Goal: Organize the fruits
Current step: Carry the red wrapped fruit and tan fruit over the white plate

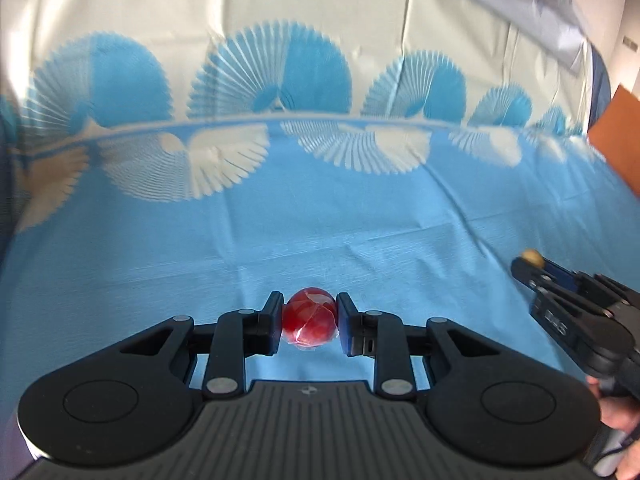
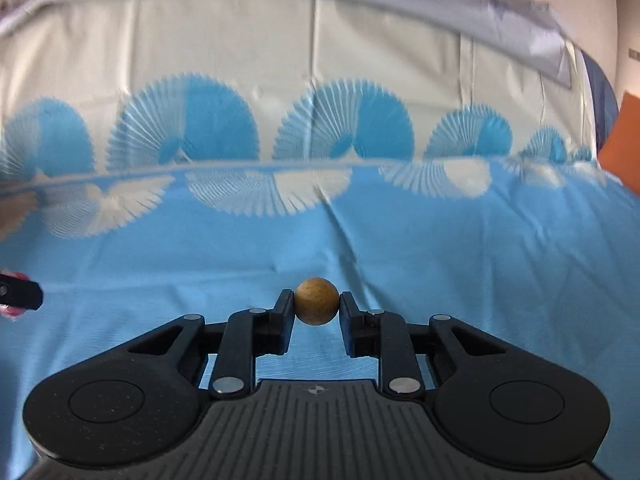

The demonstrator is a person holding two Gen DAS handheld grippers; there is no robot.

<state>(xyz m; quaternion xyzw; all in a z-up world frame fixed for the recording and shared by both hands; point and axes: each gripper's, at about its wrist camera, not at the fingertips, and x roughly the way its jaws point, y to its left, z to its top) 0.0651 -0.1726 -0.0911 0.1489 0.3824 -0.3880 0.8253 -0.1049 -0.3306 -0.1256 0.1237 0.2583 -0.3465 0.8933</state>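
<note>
My left gripper (image 1: 309,322) is shut on a red round fruit (image 1: 309,322) wrapped in clear film, held above the blue cloth (image 1: 320,240). My right gripper (image 2: 316,304) is shut on a small tan-brown round fruit (image 2: 316,301), also held above the cloth (image 2: 440,260). The right gripper also shows at the right edge of the left wrist view (image 1: 532,266), with the tan fruit (image 1: 531,258) at its tip. A tip of the left gripper shows at the left edge of the right wrist view (image 2: 18,294).
The blue cloth has a band of white and blue fan patterns (image 1: 260,120) at the far side, then a cream section (image 1: 280,8). An orange object (image 1: 616,136) stands at the right edge. Grey fabric (image 2: 500,12) lies at the back right.
</note>
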